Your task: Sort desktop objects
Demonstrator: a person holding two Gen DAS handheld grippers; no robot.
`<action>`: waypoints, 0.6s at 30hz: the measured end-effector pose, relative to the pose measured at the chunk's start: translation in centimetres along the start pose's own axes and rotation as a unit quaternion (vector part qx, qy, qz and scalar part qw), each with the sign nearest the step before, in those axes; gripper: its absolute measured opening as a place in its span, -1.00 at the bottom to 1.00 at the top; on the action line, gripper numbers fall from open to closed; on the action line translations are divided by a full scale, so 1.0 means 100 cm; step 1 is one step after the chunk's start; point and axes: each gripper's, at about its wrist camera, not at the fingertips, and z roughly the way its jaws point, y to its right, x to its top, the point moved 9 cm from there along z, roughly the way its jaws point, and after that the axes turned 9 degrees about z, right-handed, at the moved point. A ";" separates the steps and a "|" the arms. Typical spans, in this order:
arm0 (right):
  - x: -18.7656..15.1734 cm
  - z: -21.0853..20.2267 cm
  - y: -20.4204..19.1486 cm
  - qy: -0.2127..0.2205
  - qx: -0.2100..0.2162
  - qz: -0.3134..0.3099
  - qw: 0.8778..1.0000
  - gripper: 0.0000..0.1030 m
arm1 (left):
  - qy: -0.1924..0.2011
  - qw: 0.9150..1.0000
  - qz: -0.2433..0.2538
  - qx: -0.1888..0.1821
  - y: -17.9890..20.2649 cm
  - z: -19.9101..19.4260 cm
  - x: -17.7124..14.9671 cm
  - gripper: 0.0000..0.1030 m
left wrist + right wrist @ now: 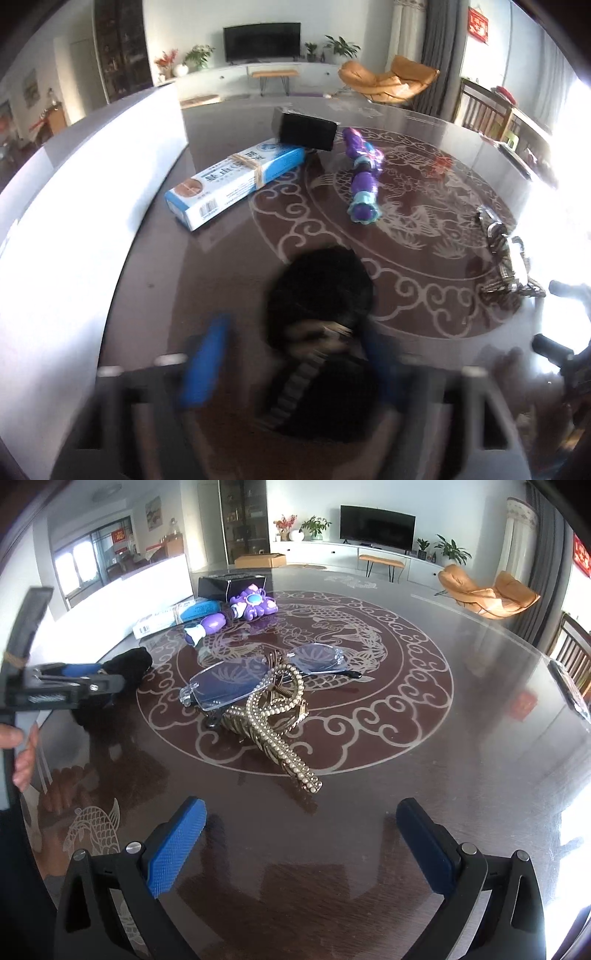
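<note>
Left tongs [295, 354]: blurred in own view; a black furry object [321, 291] sits between the blue pads [205, 362]. Whether the pads press it, cannot tell. In the right view the left tongs [99, 675] reach into the same black object [127, 664], with a hand [18, 749] on the handle.

Right tongs [301, 845]: spread wide, nothing between them, hanging over bare tabletop [461, 775].

Outward from the right tongs, at 12 o'clock: a pearl-studded hair clip [273, 716] lies on the patterned centre of the tabletop, touching and partly overlapping rimless glasses [258, 675] just behind it. These two lie directly in the path ahead.

Farther, 11 o'clock: purple toy [236, 611], blue-and-white box [173, 616], black box [231, 585] at the far edge, all close together.

From the left view: blue-and-white box [236, 181] at 11 o'clock, black box [304, 131] resting on its far end, purple toy [362, 177] at 1 o'clock, hair clip [506, 254] at 3 o'clock in glare.

Long white surface [74, 206] borders the tabletop at 9 o'clock.
</note>
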 end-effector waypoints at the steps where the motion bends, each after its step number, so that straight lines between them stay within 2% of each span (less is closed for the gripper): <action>1: 0.001 -0.001 0.000 0.001 0.000 0.000 1.000 1.00 | 0.012 1.000 -0.015 0.005 -0.006 -0.002 -0.002 -0.20; 4: 0.002 -0.003 0.001 0.006 0.000 0.001 1.000 1.00 | 0.025 0.998 -0.052 0.011 -0.021 -0.010 -0.012 -0.23; 7: 0.006 -0.015 0.004 0.035 -0.004 0.005 0.999 1.00 | 0.022 0.999 -0.043 0.020 -0.023 -0.011 -0.016 -0.21; 8: 0.009 -0.026 0.008 0.060 0.012 0.027 0.998 1.00 | 0.020 0.999 -0.038 0.026 -0.021 -0.010 -0.016 -0.20; 10: 0.017 -0.037 0.016 0.077 0.061 0.084 0.992 1.00 | 0.017 0.999 -0.030 0.034 -0.018 -0.009 -0.016 -0.19; 13: 0.044 -0.026 0.040 0.047 0.011 0.123 0.991 1.00 | 0.017 0.999 -0.029 0.035 -0.016 -0.009 -0.016 -0.19; 15: 0.063 -0.003 0.058 -0.004 -0.030 0.129 0.991 1.00 | 0.017 0.999 -0.028 0.033 -0.016 -0.008 -0.016 -0.17; 18: 0.088 0.027 0.078 -0.053 -0.059 0.136 0.988 1.00 | 0.017 0.999 -0.029 0.031 -0.016 -0.006 -0.016 -0.16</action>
